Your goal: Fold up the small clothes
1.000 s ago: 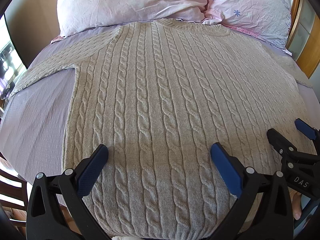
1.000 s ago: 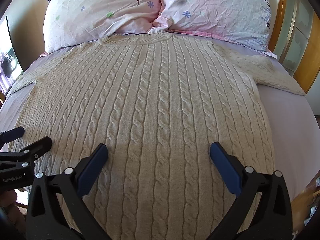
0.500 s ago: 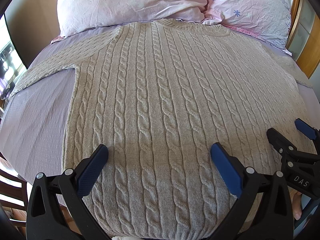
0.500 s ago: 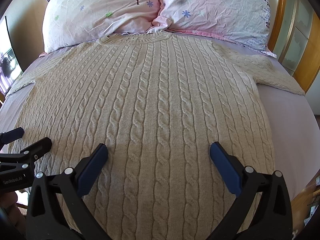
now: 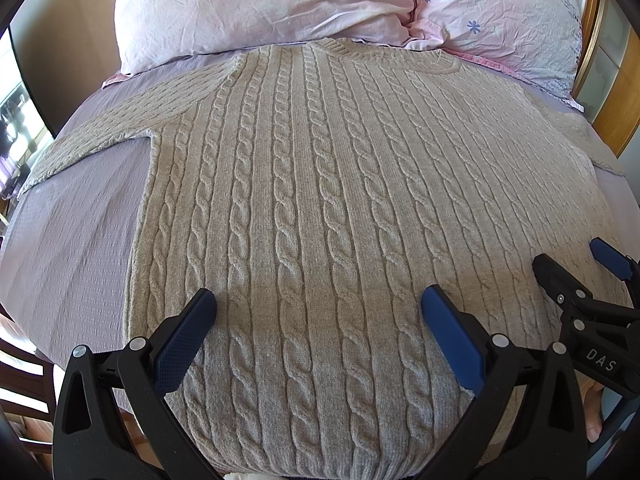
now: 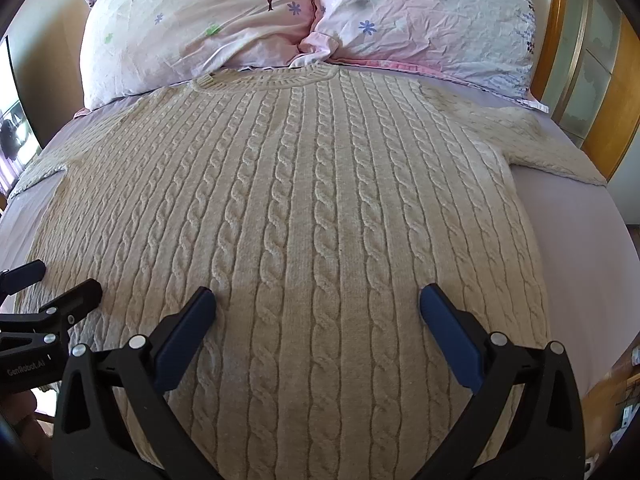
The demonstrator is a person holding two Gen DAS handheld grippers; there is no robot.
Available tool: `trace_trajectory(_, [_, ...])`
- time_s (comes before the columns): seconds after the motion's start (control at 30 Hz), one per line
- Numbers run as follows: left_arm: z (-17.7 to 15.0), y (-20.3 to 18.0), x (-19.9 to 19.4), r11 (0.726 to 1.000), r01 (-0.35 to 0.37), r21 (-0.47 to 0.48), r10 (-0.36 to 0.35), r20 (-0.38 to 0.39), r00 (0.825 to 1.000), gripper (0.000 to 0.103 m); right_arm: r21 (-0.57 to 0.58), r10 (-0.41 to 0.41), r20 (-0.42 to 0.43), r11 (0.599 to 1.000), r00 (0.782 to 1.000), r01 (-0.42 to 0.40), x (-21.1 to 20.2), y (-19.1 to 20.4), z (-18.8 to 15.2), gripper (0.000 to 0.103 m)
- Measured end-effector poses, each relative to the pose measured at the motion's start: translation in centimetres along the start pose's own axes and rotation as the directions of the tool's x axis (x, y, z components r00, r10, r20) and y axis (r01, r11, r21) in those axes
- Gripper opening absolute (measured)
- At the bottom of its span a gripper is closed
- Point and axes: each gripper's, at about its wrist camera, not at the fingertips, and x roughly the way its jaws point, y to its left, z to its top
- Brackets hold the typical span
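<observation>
Beige cable-knit wool sweater [image 5: 320, 208] lies flat on the lavender-sheeted bed [image 5: 72, 232]; left claw [image 5: 318, 336] and right claw [image 6: 318, 336] hover spread above its hem.

A beige cable-knit sweater [image 6: 320, 216] is lying flat across the lavender bedsheet [image 6: 580, 240], collar touching two pink floral pillows [image 6: 208, 28]. The right gripper [image 6: 318, 308] is hovering wide open over the hem, left gripper [image 6: 60, 284] poking in at the side.
</observation>
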Motion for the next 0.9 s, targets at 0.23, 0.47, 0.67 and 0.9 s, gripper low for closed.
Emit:
trace_trajectory(0.23, [-0.01,0.00,-0.01,1.000,0.000,0.000,0.000,0.001,1.000,0.102,0.000,-0.001,-0.001,1.000,1.000,0.001,-0.05,-0.13,-0.20,0.101])
trace_trajectory(0.47, [-0.01,0.00,-0.01,1.000,0.000,0.000,0.000,0.002,1.000,0.102,0.001,-0.001,-0.002,1.000,1.000,0.001,-0.12,-0.16,-0.21,0.101])
trace_trajectory(0.67, [-0.01,0.00,-0.01,1.000,0.000,0.000,0.000,0.002,1.000,0.102,0.001,-0.002,-0.003,1.000,1.000,0.002,-0.12,-0.13,-0.15,0.101])
trace_trajectory(0.9, [-0.01,-0.01,-0.01,1.000,0.000,0.001,0.000,0.002,1.000,0.102,-0.006,0.000,0.002,1.000,1.000,0.000,-0.18,-0.08,-0.08,0.101])
